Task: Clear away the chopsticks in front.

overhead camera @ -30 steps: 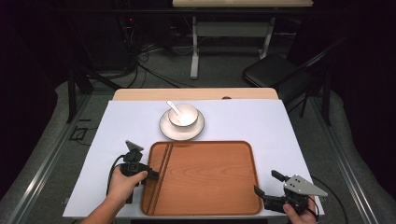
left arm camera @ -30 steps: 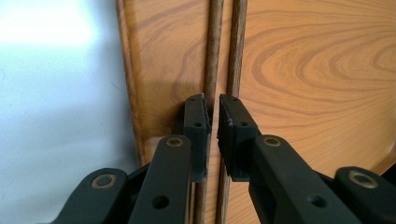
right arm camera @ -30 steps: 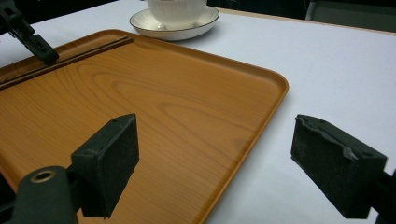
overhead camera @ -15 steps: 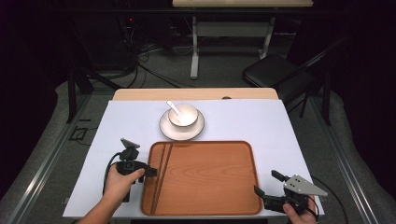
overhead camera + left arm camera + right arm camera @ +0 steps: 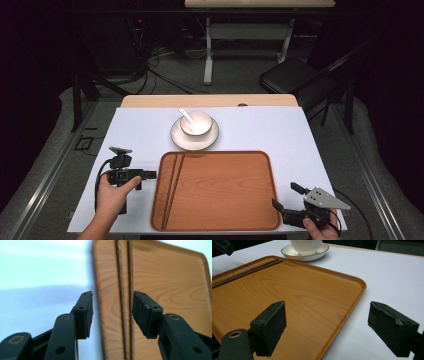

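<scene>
A wooden tray point(image 5: 220, 192) lies at the table's front, with a pair of dark chopsticks point(image 5: 174, 185) along its left side. My left gripper point(image 5: 151, 175) is held just left of the tray and points at it. Its jaws point(image 5: 112, 307) have just been opening and stand open with nothing gripped; the chopsticks point(image 5: 124, 290) lie on the tray point(image 5: 175, 290) beyond them. My right gripper point(image 5: 284, 196) rests at the tray's front right corner. It is wide open point(image 5: 327, 322) and straddles the tray's rim point(image 5: 359, 287), holding nothing.
Behind the tray, a white bowl point(image 5: 196, 122) with a spoon point(image 5: 186, 116) in it stands on a saucer point(image 5: 195, 137). White paper point(image 5: 260, 130) covers the table. A black chair point(image 5: 295, 82) and table legs stand on the floor beyond.
My left gripper has pulled back leftward from the tray's left edge and risen a little, with its jaws opened. The chopsticks stay on the tray. The right gripper has not moved.
</scene>
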{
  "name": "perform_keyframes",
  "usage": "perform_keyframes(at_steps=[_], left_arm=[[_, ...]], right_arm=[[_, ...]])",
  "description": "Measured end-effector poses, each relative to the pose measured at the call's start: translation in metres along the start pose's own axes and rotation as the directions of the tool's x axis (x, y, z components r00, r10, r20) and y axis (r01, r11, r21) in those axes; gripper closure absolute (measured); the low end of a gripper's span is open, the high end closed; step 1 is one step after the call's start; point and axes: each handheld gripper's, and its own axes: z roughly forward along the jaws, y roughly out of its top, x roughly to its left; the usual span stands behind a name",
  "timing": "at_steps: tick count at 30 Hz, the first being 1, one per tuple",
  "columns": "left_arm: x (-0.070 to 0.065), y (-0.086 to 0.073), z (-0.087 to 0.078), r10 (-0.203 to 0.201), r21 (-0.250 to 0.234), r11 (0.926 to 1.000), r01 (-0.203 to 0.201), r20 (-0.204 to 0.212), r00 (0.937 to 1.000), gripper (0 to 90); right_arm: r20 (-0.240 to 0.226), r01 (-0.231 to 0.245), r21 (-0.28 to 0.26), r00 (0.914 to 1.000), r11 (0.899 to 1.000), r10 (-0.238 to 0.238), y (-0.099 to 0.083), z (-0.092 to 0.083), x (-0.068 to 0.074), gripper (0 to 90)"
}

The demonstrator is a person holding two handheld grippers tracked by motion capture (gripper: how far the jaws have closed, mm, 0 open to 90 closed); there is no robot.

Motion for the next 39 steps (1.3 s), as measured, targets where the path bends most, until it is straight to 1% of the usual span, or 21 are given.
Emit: perform_keyframes(at_steps=[4,5,7,8,9,12,15,17,19,21,23,26,32,34,35,37,39], left_arm=[[0.008,-0.004,-0.004,-0.009,-0.041,0.9991,0.01,0.008,0.9999,47.0],[0.011,-0.006,-0.004,-0.022,-0.053,0.9983,0.022,0.014,0.9997,46.9],[0.016,-0.009,-0.006,-0.024,-0.065,0.9976,0.025,0.015,0.9996,46.9],[0.019,-0.011,-0.006,-0.037,-0.081,0.996,0.038,0.016,0.9992,46.9],[0.023,-0.013,-0.006,-0.042,-0.087,0.9953,0.043,0.02,0.9989,46.9],[0.033,-0.021,-0.005,-0.076,-0.113,0.9905,0.08,0.035,0.9965,46.8],[0.04,-0.027,-0.003,-0.096,-0.127,0.9869,0.1,0.04,0.9946,46.6],[0.044,-0.03,-0.002,-0.105,-0.149,0.9827,0.11,0.041,0.9936,46.5],[0.047,-0.034,0.0,-0.116,-0.155,0.9802,0.124,0.059,0.9915,46.2],[0.048,-0.035,0.0,-0.116,-0.165,0.9783,0.125,0.062,0.9913,45.9],[0.049,-0.037,0.0,-0.104,-0.186,0.9761,0.113,0.055,0.993,45.3],[0.049,-0.04,0.001,-0.09,-0.202,0.9744,0.099,0.053,0.9946,44.4],[0.05,-0.044,0.006,-0.078,-0.206,0.9745,0.088,0.055,0.9954,44.6],[0.05,-0.046,0.008,-0.082,-0.205,0.9745,0.091,0.053,0.9952,44.6],[0.051,-0.046,0.008,-0.079,-0.2,0.9759,0.087,0.051,0.9956,44.6],[0.051,-0.047,0.01,-0.088,-0.199,0.9753,0.095,0.046,0.9951,44.6],[0.052,-0.047,0.01,-0.086,-0.209,0.9734,0.094,0.046,0.9953,44.3]], right_arm=[[0.0,0.0,0.001,1.0,1.0,0.0,0.0,0.0,0.0,14.8],[0.001,0.001,0.0,1.0,1.0,-0.001,0.0,0.0,0.0,14.8],[0.001,0.0,0.0,1.0,1.0,0.0,0.0,0.0,0.0,14.8],[0.001,-0.002,0.001,1.0,1.0,0.002,0.0,0.0,0.0,14.8],[0.001,-0.001,0.001,1.0,1.0,0.001,0.0,0.0,0.0,14.8],[0.0,-0.001,0.001,1.0,1.0,0.001,0.0,0.0,0.0,14.8],[0.0,-0.001,0.001,1.0,1.0,0.001,0.0,0.0,0.0,14.8],[0.001,0.001,0.0,1.0,1.0,-0.001,0.0,0.0,0.0,14.8],[0.002,-0.002,0.002,1.0,1.0,0.002,0.0,0.0,0.0,14.8],[0.002,-0.002,0.001,1.0,1.0,0.002,0.0,0.0,0.0,14.8],[0.003,-0.003,0.0,1.0,1.0,0.003,0.0,0.0,0.0,14.8],[0.003,-0.003,0.0,1.0,1.0,0.003,0.0,0.0,0.0,14.8],[0.0,-0.001,0.001,1.0,1.0,0.001,0.0,0.0,0.0,14.8],[-0.001,0.002,-0.002,1.0,1.0,-0.002,0.0,0.0,0.0,14.8],[-0.001,0.001,-0.002,1.0,1.0,-0.001,0.0,0.0,0.0,14.8],[-0.001,0.001,-0.003,1.0,1.0,-0.001,0.0,0.0,0.0,14.8],[0.0,0.0,-0.004,1.0,1.0,0.0,0.0,-0.001,0.0,14.8]])
